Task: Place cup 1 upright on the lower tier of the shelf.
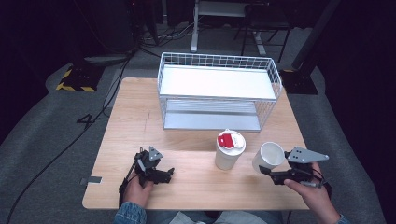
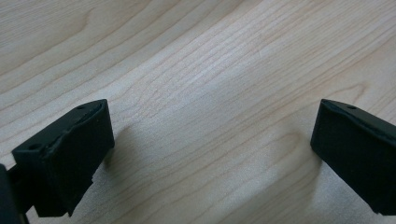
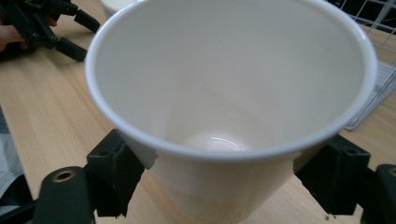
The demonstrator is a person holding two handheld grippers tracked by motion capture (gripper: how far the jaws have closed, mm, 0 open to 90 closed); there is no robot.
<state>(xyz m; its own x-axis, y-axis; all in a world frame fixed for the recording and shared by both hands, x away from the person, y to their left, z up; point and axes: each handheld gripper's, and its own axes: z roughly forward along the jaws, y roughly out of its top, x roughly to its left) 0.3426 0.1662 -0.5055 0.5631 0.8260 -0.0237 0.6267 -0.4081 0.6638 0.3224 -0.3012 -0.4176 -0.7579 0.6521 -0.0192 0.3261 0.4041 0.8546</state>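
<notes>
Two cups stand on my wooden table (image 1: 126, 121) in the high view: a white cup with a lid (image 1: 229, 149) bearing a red patch, at lower centre of the frame, and an open white paper cup (image 1: 268, 157) just right of it, tilted toward my right gripper (image 1: 265, 171). That gripper sits at the lower right in my right hand (image 1: 316, 196), its jaws closed around the tilted cup's side. At lower left, my left hand (image 1: 138, 189) holds the left gripper (image 1: 169, 173) low over bare wood, well apart from both cups. A white wire basket rack (image 1: 219, 91) with a flat white top shelf fills the upper centre, behind the cups.

In the left gripper view, I see the left gripper's (image 2: 212, 140) two black jaws spread wide at the bottom corners, with plain wood grain between them and nothing pinched.

In the right gripper view, the open cup (image 3: 231, 107) takes up most of the frame, mouth toward the camera, empty inside. The right gripper's (image 3: 224, 179) jaws press its wall from either side at the bottom. The left gripper (image 3: 44, 25) shows at upper left, and a corner of the wire rack (image 3: 378, 60) at the right edge.
</notes>
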